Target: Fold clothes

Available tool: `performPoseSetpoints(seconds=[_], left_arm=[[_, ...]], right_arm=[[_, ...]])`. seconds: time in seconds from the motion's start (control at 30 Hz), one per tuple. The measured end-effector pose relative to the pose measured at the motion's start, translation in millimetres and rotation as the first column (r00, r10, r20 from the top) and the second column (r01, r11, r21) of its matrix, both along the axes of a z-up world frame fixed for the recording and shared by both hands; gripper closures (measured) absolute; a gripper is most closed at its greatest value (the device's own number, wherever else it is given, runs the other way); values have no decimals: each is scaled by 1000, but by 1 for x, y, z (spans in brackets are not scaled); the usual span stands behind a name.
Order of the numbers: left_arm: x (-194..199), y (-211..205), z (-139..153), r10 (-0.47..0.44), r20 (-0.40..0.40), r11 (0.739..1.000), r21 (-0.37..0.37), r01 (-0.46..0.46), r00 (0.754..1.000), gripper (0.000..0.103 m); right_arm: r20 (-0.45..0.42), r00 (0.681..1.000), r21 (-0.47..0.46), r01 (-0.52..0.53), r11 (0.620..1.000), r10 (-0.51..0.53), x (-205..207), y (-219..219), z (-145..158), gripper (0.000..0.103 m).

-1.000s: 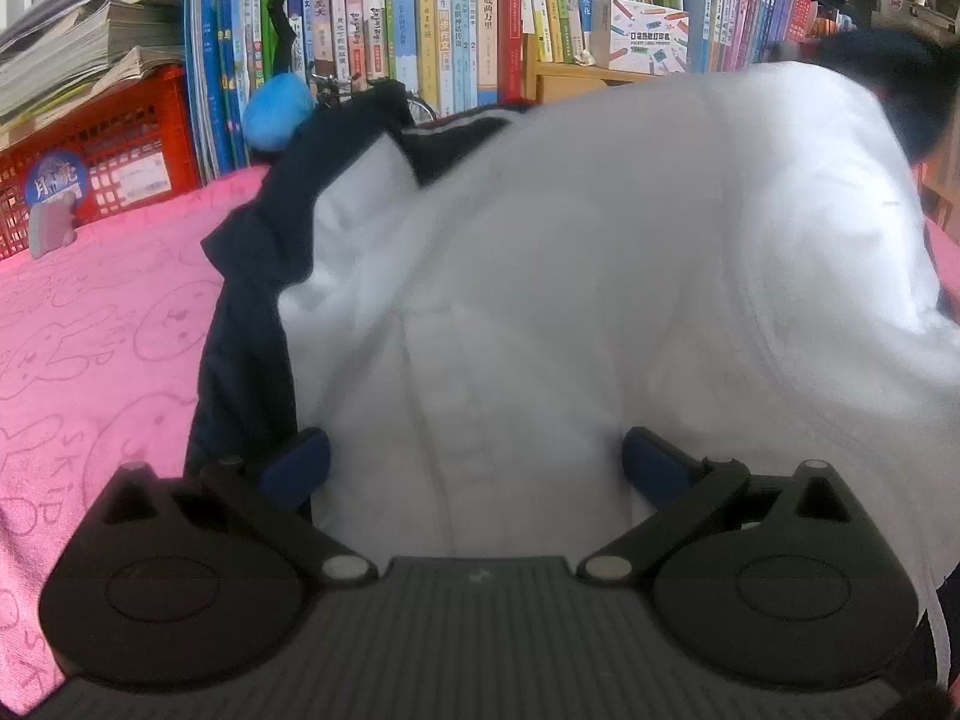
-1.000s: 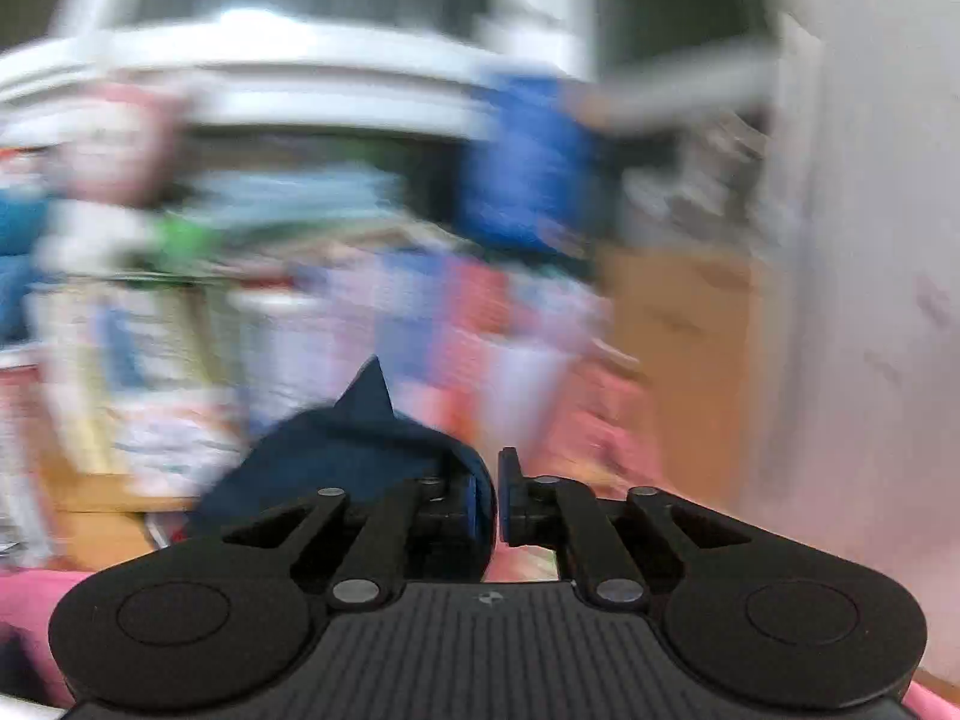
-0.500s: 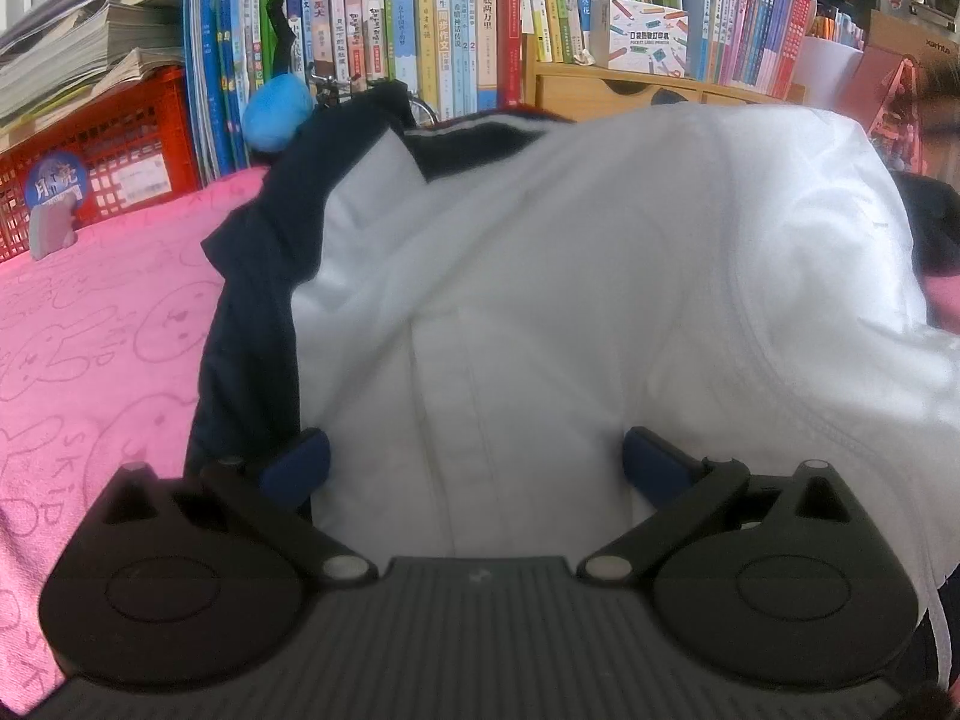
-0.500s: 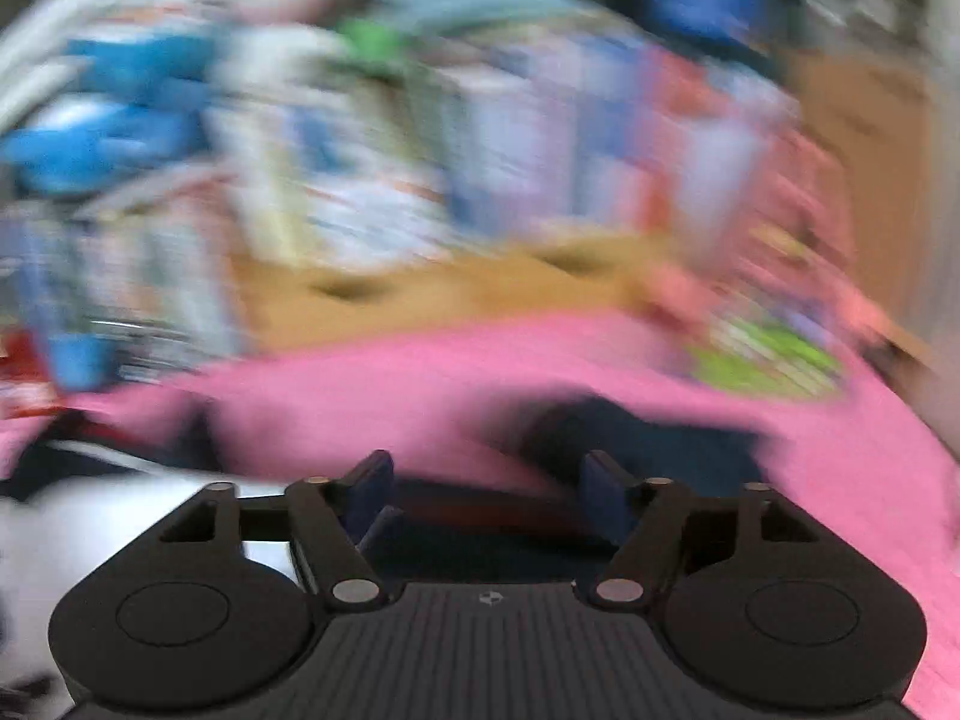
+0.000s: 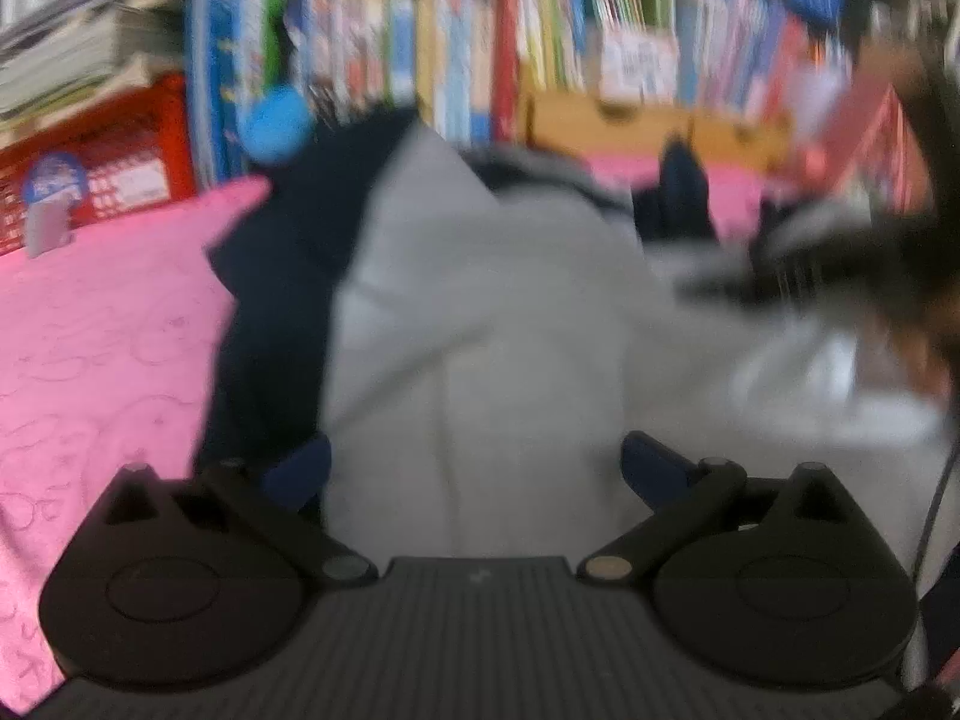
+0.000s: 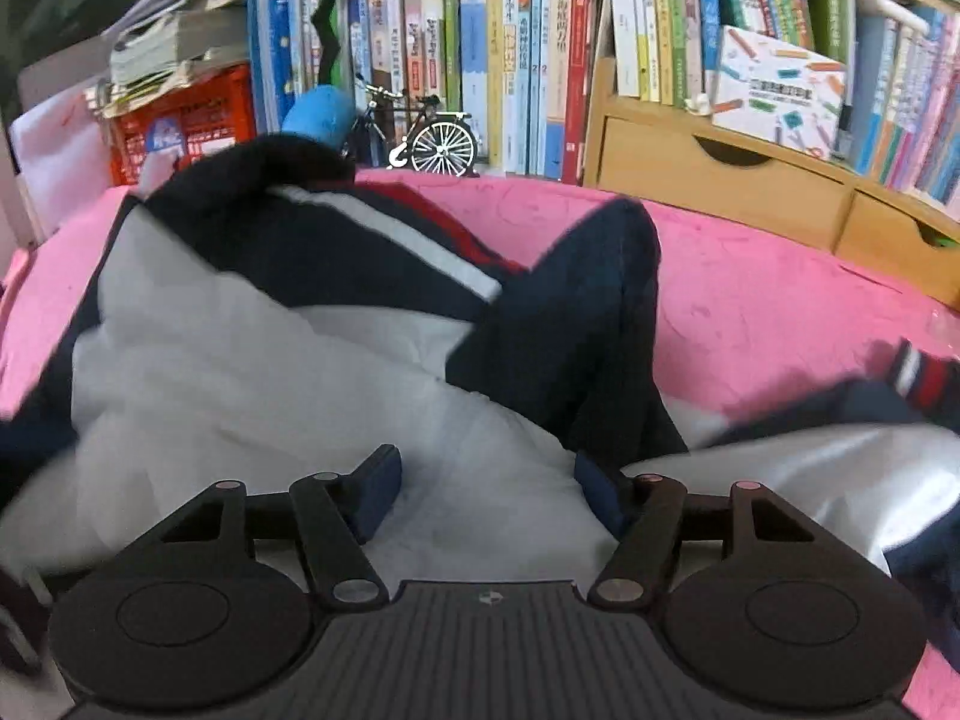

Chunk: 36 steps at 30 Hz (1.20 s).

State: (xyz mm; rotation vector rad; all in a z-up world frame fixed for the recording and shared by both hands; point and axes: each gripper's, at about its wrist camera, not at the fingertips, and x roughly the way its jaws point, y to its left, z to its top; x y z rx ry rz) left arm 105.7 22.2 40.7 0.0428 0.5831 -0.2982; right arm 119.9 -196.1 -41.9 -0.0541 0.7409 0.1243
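Left hand-held gripper (image 5: 474,468) has its jaws wide apart, hovering low over the white lining of the jacket (image 5: 480,330), with nothing between the 2 blue pads. Right hand-held gripper (image 6: 483,489) is also spread, its pads over white lining, the right one just beside a navy sleeve (image 6: 576,324); whether they touch the fabric cannot be told.

Left wrist view is blurred. It shows a navy edge of the jacket running up the left side of the white panel and a dark, smeared shape at the far right that cannot be identified. Right wrist view is sharp and shows what the other does not: a red and white stripe (image 6: 432,240) across the navy chest, a striped cuff (image 6: 918,372) at the far right, and a model bicycle (image 6: 426,132) in front of the books (image 6: 480,48).

The jacket lies crumpled on a pink cloth (image 6: 780,300). Bare pink shows to the right of the sleeve and, in the left view, to the left of the jacket. A wooden drawer unit (image 6: 720,180) and a red crate (image 6: 180,120) border the far edge.
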Motion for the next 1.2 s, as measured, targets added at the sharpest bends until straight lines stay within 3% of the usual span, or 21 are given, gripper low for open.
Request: performPoseSetpoints(seconds=[0.23, 0.37, 0.47, 0.5, 0.57, 0.6, 0.63, 0.73, 0.97, 1.07, 1.13, 1.2], left_arm=[[35, 6, 47, 47, 125, 996, -87, -37, 991, 0], [122, -21, 18, 131, -68, 990, 59, -127, 989, 0], [170, -33, -10, 252, -177, 960, 169, -223, 951, 3], [172, -31, -16, 277, -193, 956, 157, -249, 941, 8], [164, -13, -16, 273, -213, 962, 57, -267, 938, 36], [159, -2, -13, 261, -213, 964, 14, -265, 941, 56], [148, 9, -8, 254, -198, 964, -24, -264, 947, 66], [105, 42, 8, 243, -131, 957, -130, -260, 961, 80], [4, 117, 41, 238, 21, 913, -346, -216, 971, 79], [-38, 133, 16, 222, -62, 941, -246, -231, 973, 72], [-56, 135, -5, 187, -141, 968, -145, -207, 972, 54], [-70, 135, -22, 153, -201, 982, -74, -171, 968, 48]], right_arm=[[117, 993, -65, -15, 998, 22, -56, 21, -16, 37], [123, 992, -69, -8, 998, 17, -54, 24, -15, 35], [127, 992, -69, -8, 998, 17, -53, 23, -13, 36], [128, 992, -69, -10, 998, 19, -53, 22, -14, 35], [131, 991, -65, -15, 998, 24, -56, 17, -16, 35], [131, 991, -61, -16, 998, 24, -56, 16, -16, 35], [130, 991, -57, -16, 998, 24, -56, 15, -17, 35], [122, 992, -47, -9, 999, 14, -55, 14, -16, 35], [129, 992, -31, -5, 999, 9, -58, 13, -14, 29], [133, 991, -28, 1, 1000, 3, -59, 12, -13, 28], [129, 992, -28, -1, 1000, 5, -58, 12, -13, 27], [128, 992, -33, -6, 999, 10, -60, 15, -14, 26]])
